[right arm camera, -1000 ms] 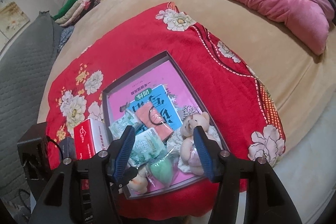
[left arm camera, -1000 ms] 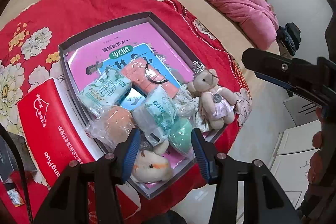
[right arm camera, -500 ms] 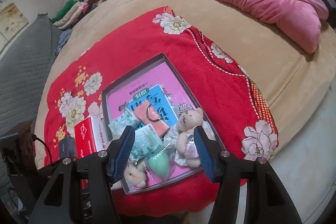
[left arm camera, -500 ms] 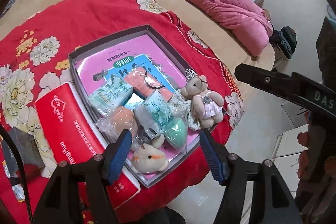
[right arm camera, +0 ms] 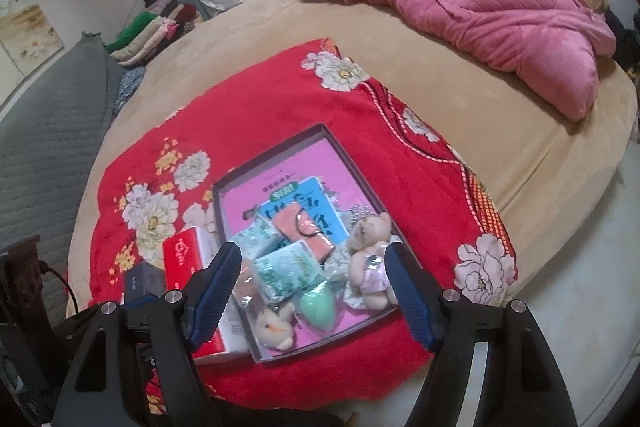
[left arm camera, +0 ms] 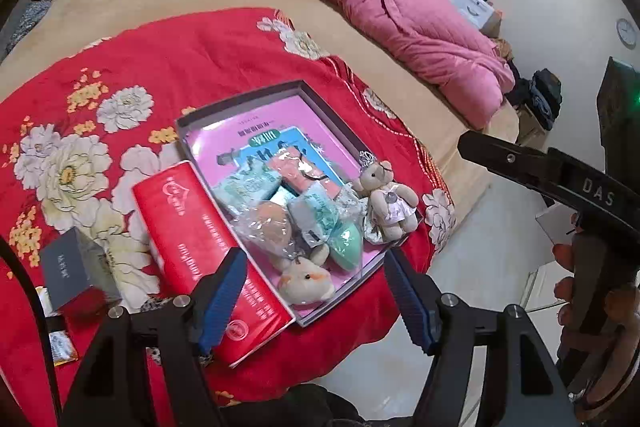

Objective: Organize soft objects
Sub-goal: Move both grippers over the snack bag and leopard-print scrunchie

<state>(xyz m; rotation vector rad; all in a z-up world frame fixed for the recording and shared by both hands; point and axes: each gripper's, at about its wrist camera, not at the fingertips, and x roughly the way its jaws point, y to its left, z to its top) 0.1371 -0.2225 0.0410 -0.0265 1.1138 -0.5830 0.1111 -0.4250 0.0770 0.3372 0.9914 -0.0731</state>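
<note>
A shallow grey box [left arm camera: 320,99] lies on a red flowered blanket [left arm camera: 168,59]. It holds a crowned teddy bear [left arm camera: 390,197], a green egg-shaped sponge [left arm camera: 346,239], a cream plush animal [left arm camera: 306,281], an orange sponge in plastic [left arm camera: 272,223], teal tissue packs [left arm camera: 248,183] and a pink pack [left arm camera: 304,173]. My left gripper [left arm camera: 312,267] hovers above the box's near end, its jaws opening and empty. My right gripper [right arm camera: 312,259] hangs over the same box [right arm camera: 352,163], above the teddy bear [right arm camera: 368,259] and tissue pack [right arm camera: 288,267]. Its jaws are also opening, with nothing held.
A red tissue carton [left arm camera: 192,235] lies along the box's left side, with a small grey box [left arm camera: 68,267] further left. A pink quilt [left arm camera: 420,27] is heaped at the far side of the tan bed. Bare floor [left arm camera: 472,267] lies to the right of the blanket.
Both grippers have risen and drawn back from the box, so it looks smaller. Both pairs of jaws stand wider apart. The things in the box have not moved.
</note>
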